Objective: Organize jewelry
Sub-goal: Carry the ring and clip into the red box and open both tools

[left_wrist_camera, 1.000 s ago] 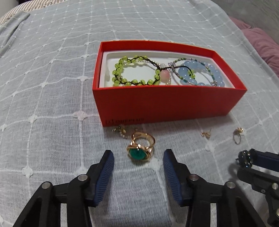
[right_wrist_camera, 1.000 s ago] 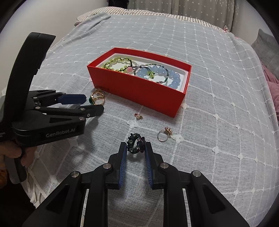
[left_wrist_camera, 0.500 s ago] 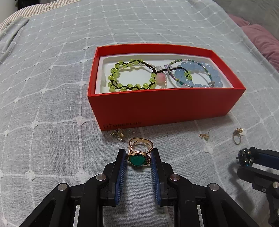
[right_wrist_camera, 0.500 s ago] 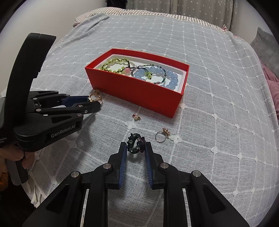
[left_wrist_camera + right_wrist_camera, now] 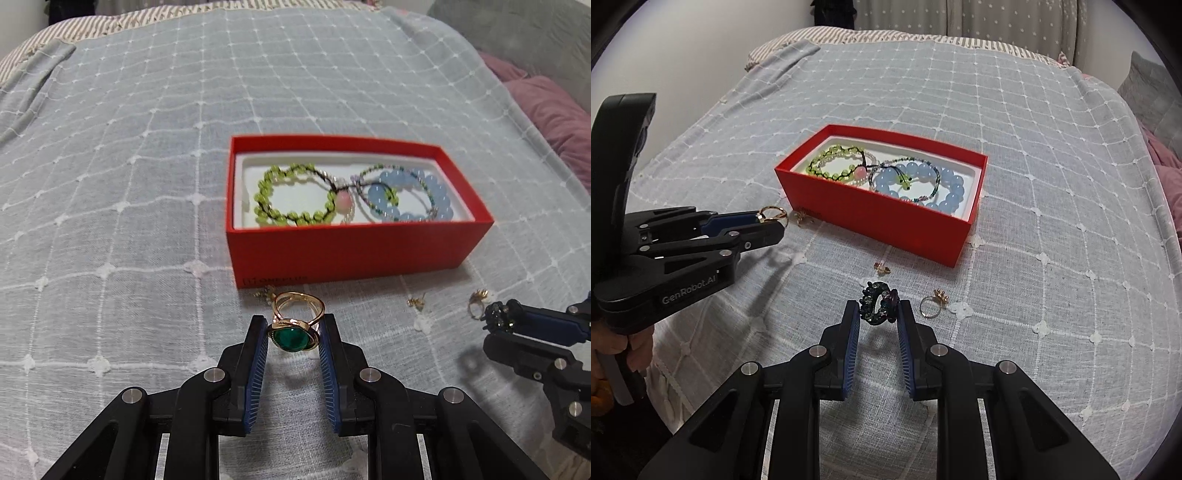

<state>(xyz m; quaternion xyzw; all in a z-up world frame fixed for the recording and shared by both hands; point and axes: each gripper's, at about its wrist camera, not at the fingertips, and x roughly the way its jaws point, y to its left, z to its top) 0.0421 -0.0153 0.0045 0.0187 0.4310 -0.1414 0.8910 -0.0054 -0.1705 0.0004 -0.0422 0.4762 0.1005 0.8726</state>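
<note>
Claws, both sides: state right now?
Left claw: closed on the green-stone gold ring.
Right claw: closed on the dark beaded ring.

bed (image 5: 1052, 155): grey grid-stitched cover | red box (image 5: 886, 221): mid-bed, bracelets inside | gold earring (image 5: 803, 217): touching box's near-left corner | stud (image 5: 882, 267): near box's front wall | thin gold ring (image 5: 932, 306): toward foot edge, apart from box | pink pillow (image 5: 554, 110): right edge
</note>
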